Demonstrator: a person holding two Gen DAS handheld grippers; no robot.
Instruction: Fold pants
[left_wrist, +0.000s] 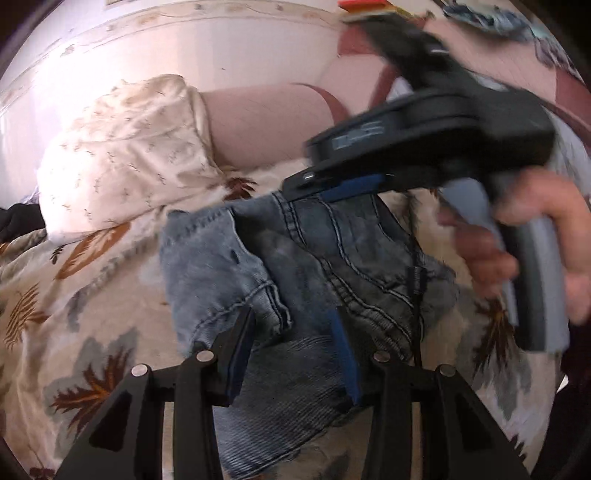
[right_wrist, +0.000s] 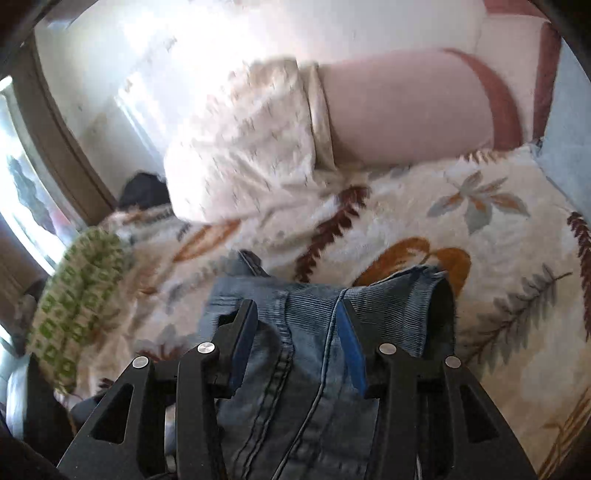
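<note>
You've got the faded blue denim jeans (left_wrist: 295, 266) bunched on the cream bedspread with the brown and grey leaf print (left_wrist: 74, 295), denim sitting between both sets of fingers. Your left gripper (left_wrist: 291, 325) is half spread with a fold of denim between its blue pads; can't tell if it's really pinching. Same for your right gripper (right_wrist: 295, 325): part open, straddling a seam, grip unclear.

Before you carry the fold over, I'd get both pinches firm on matching edges, so the layers land square.

Room-wise: the cream pillow (right_wrist: 240, 147) is near, just beyond the jeans, and there's a green-patterned knit thing (right_wrist: 74, 295) off to the left. The bedspread to the right looks open, so fold that way.
</note>
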